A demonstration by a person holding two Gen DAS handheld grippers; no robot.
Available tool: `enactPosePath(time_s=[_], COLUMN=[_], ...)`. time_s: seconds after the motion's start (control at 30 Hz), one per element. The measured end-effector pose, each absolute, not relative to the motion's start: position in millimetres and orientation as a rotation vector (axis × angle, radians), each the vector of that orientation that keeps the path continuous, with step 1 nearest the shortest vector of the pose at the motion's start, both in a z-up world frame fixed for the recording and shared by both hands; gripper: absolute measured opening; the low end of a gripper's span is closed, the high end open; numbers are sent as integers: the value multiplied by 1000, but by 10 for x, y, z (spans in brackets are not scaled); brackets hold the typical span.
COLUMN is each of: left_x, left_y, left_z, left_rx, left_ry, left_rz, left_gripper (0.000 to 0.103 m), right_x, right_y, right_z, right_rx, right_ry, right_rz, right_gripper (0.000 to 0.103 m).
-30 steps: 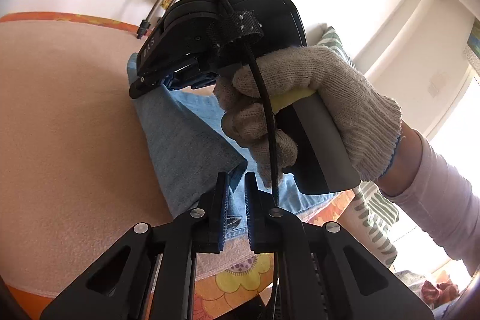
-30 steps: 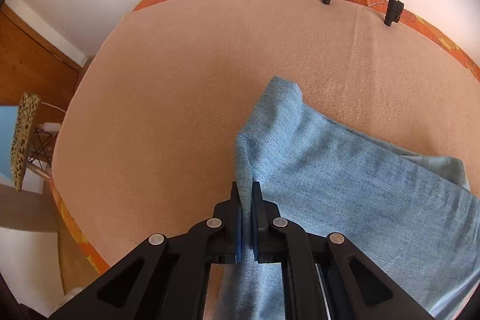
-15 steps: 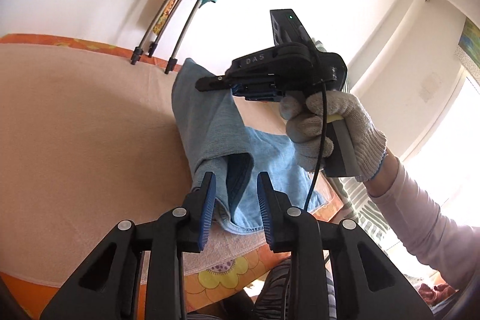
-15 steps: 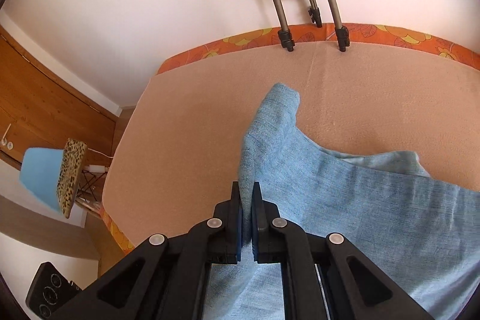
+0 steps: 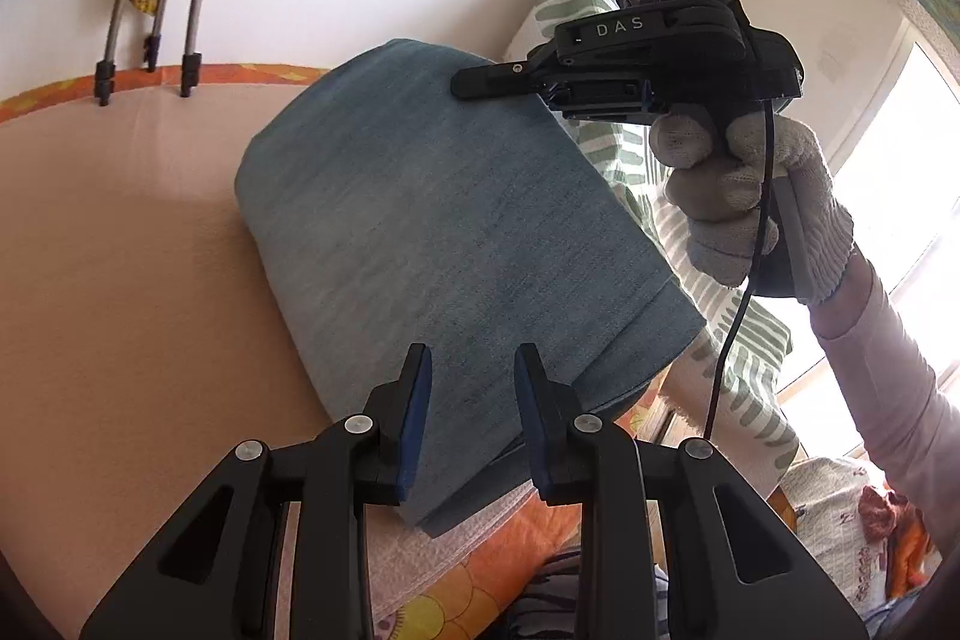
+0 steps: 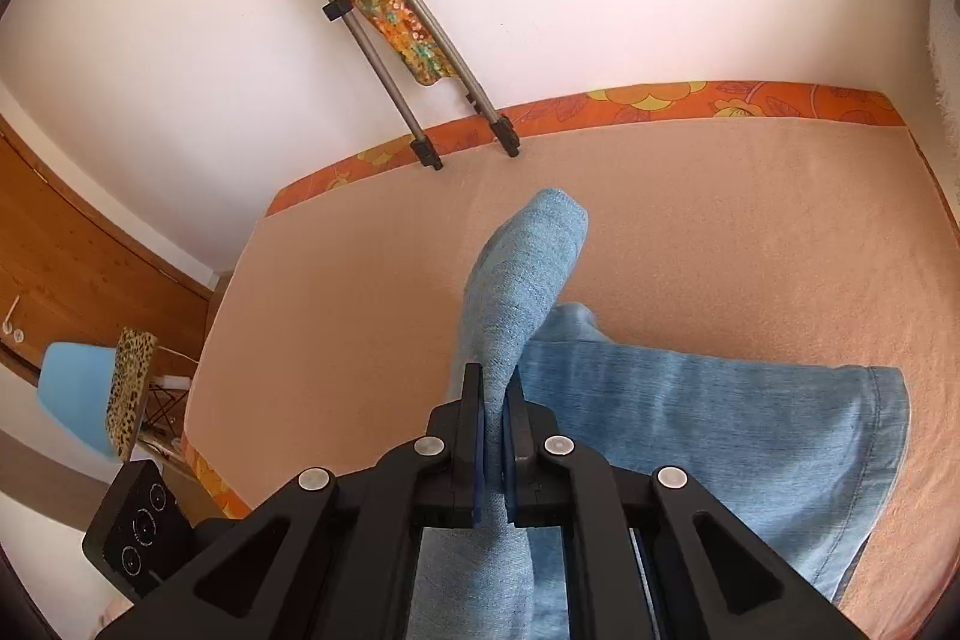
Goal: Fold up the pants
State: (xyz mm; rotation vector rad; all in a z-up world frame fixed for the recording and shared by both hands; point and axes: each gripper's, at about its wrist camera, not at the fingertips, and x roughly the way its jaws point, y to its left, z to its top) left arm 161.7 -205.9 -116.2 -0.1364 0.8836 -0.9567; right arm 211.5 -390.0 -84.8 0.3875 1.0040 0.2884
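Pants [image 6: 690,418] lengthwise across bed [image 6: 372,292], fold lifted by right gripper [image 6: 493,436].

Both wrist cameras look steeply down from close by, sharing the pants [image 5: 456,244] and bed [image 6: 372,316].
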Motion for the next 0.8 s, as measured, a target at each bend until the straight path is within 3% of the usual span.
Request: enactPosePath(time_s=[0.23,0.47,0.57,0.63,0.67,0.7,0.8], left_x=[1631,1496,1566,1575,1562,1545,1526], left_y=[-2822,-2949,-3019,-3017,-3006,-2994,-2926], left_z=[-1327,-1355,-1491,-1522,-1509,-1490,-1438], left_rx=[0,61,93,94,96,100,100], left_ry=[926,934,976,988,980,971,954], left_rz=[-1064,-1064,-1039,-1036,-1038,-1040,-1033], left_gripper=[27,27,27,27,27,27,27], right_x=[1851,1623,1591,1520,1473,1408,1209], right_y=[-4728,-5324,-5399,-5365,-5336,-5305,-5236], right_z=[-1183,-1526,-1662,-1701,-1725,-1755,-1890], right_rx=[474,602,663,649,635,626,631], right_ry=[1003,989,970,957,958,952,948], right_rz=[183,125,156,180,188,204,272], right_gripper=[2,3,13,37,55,60,60])
